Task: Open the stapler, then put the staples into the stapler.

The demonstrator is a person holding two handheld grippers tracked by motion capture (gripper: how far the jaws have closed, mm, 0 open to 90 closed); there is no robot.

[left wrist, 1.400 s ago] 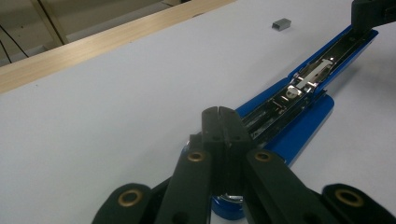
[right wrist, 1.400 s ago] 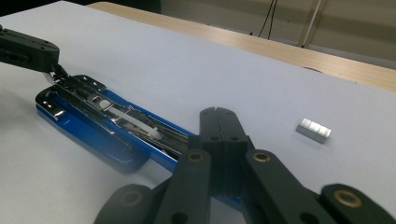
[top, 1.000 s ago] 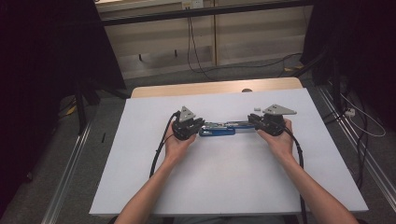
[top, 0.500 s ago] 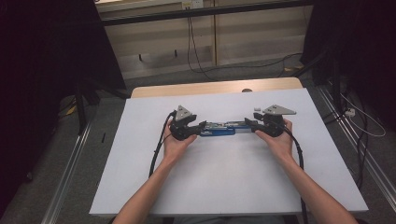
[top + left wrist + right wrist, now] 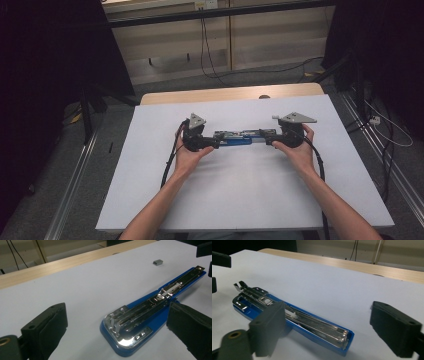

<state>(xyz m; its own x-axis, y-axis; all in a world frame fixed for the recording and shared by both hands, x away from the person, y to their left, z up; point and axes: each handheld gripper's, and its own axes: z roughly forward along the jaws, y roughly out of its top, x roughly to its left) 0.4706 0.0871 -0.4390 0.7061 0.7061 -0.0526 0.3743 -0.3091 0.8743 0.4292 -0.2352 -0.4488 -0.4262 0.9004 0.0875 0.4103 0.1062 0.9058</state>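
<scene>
White paper covers the table (image 5: 250, 200), and a blue stapler (image 5: 235, 139) lies flat near its middle between both grippers. Both the left gripper (image 5: 120, 332) and the right gripper (image 5: 329, 332) have jaws spread apart, one at each end of the stapler. A small staple block (image 5: 158, 262) sits on the paper beyond it.

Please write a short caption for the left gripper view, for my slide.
Open left gripper straddling one end of a blue stapler opened flat on the white table.

We find no readable text, label, brand, number or sign. The opened blue plastic stapler with its chrome metal magazine (image 5: 140, 322) bears no legible marking in our views.
</scene>
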